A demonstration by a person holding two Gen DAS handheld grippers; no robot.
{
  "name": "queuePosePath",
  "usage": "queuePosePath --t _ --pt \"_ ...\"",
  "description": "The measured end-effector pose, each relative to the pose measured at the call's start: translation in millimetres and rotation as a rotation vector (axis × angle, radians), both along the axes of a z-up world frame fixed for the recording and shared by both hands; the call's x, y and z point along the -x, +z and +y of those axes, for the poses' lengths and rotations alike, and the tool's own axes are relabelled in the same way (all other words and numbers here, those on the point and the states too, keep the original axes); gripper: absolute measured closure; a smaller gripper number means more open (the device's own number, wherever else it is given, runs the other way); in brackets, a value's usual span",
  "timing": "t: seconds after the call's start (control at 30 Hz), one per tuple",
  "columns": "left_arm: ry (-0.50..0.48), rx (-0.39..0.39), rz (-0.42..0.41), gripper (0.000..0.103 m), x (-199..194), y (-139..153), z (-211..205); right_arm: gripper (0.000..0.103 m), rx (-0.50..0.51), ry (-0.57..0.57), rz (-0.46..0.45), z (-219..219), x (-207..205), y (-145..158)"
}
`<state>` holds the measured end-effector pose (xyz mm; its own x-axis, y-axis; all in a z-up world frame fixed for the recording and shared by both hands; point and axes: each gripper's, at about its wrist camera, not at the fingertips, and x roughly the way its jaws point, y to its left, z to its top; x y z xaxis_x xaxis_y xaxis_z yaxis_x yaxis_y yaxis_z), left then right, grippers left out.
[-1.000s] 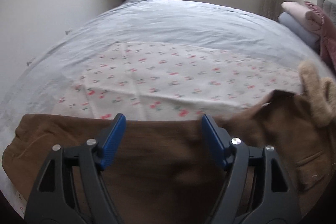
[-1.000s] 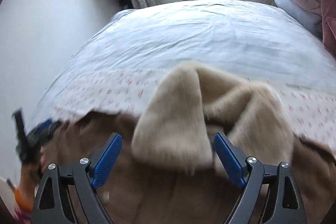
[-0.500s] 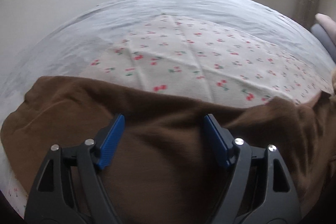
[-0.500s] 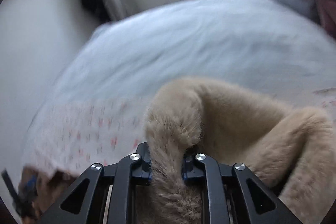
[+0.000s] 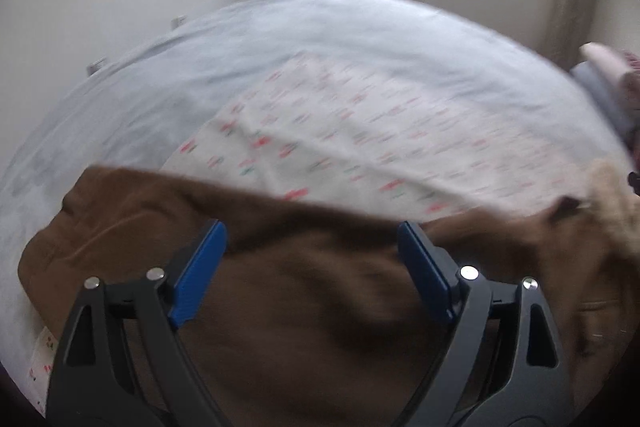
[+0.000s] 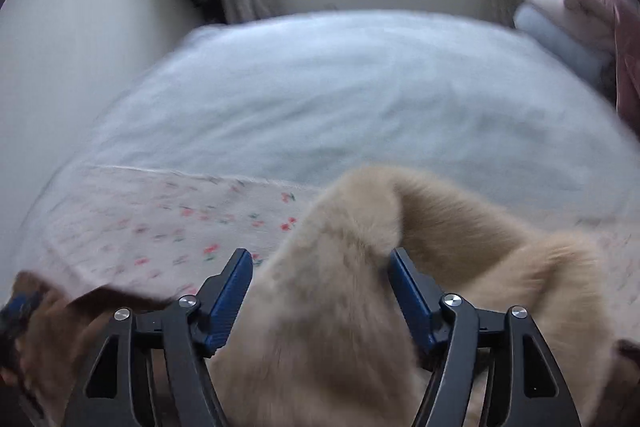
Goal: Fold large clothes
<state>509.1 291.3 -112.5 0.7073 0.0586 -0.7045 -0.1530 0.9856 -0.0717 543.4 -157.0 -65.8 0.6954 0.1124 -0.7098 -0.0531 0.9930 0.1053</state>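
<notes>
Both grippers spread wide over the brown coat at the near edge of the bed

Lower frame of each view: the left gripper (image 5: 312, 259) hangs released above the dark brown fabric coat (image 5: 304, 307), and the right gripper (image 6: 320, 287) straddles its beige fur collar (image 6: 352, 267), fingers apart, nothing pinched. Beyond lies the white cherry-print sheet (image 5: 360, 131), then the pale blue bedcover (image 6: 340, 87), with stacked pink and blue pillows (image 6: 560, 11) at upper right. Judged best: bite the coat's edge deep, both layers, at matching points, then lift evenly so the heavy collar does not drag the fold askew.
</notes>
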Motion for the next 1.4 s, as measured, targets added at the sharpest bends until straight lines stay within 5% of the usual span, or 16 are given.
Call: queuePosePath --t 0.13,0.23,0.33,0.37,0.4,0.43,0.5,0.6,0.73,0.8,0.83,0.93,1.03,1.2,1.33,1.4 --pt "-0.144 0.018 -0.039 0.009 5 14 -38 0.02 0.191 -0.097 -0.053 -39 14 16" --pt "-0.262 0.015 -0.041 0.009 4 7 -79 0.02 0.285 -0.199 0.061 -77 3 -7" --pt "-0.374 0.039 -0.088 0.009 8 -2 -109 0.02 0.242 -0.235 0.186 -102 -9 -40" --pt "-0.424 0.049 -0.109 0.009 11 -9 -117 0.032 0.211 -0.233 0.198 -108 -8 -45" --pt "-0.455 0.023 -0.108 0.009 13 -14 -124 0.07 0.143 -0.206 0.184 -110 -5 -51" --pt "-0.469 -0.02 -0.1 0.009 13 -18 -130 0.08 0.097 -0.187 0.166 -109 -1 -53" --pt "-0.481 -0.126 -0.091 0.009 16 -23 -144 0.086 0.124 -0.189 0.026 -101 18 -39" --pt "-0.503 -0.154 -0.102 0.009 20 -23 -152 0.09 0.08 -0.251 -0.106 -112 26 -20" --pt "-0.496 -0.182 -0.092 0.009 21 -25 -152 0.103 0.121 -0.45 0.013 -149 -10 -56" --pt "-0.493 -0.172 -0.079 0.009 19 -27 -151 0.102 0.125 -0.594 0.118 -186 -16 -78" --pt "-0.493 -0.166 -0.076 0.009 18 -28 -149 0.103 -0.016 -0.659 0.138 -210 -8 -89" --pt "-0.488 -0.154 -0.068 0.009 17 -29 -147 0.097 -0.118 -0.706 0.037 -226 19 -76" --pt "-0.49 -0.158 -0.077 0.009 18 -27 -147 0.091 -0.05 -0.594 -0.02 -205 34 -54" --pt "-0.483 -0.168 -0.071 0.009 18 -28 -148 0.058 0.051 -0.301 -0.091 -127 36 -23" --pt "-0.485 -0.16 -0.063 0.009 17 -29 -147 0.057 0.076 -0.165 -0.021 -83 5 -43" --pt "-0.481 -0.151 -0.057 0.009 16 -29 -145 0.06 0.246 -0.212 0.068 -71 -11 -65"
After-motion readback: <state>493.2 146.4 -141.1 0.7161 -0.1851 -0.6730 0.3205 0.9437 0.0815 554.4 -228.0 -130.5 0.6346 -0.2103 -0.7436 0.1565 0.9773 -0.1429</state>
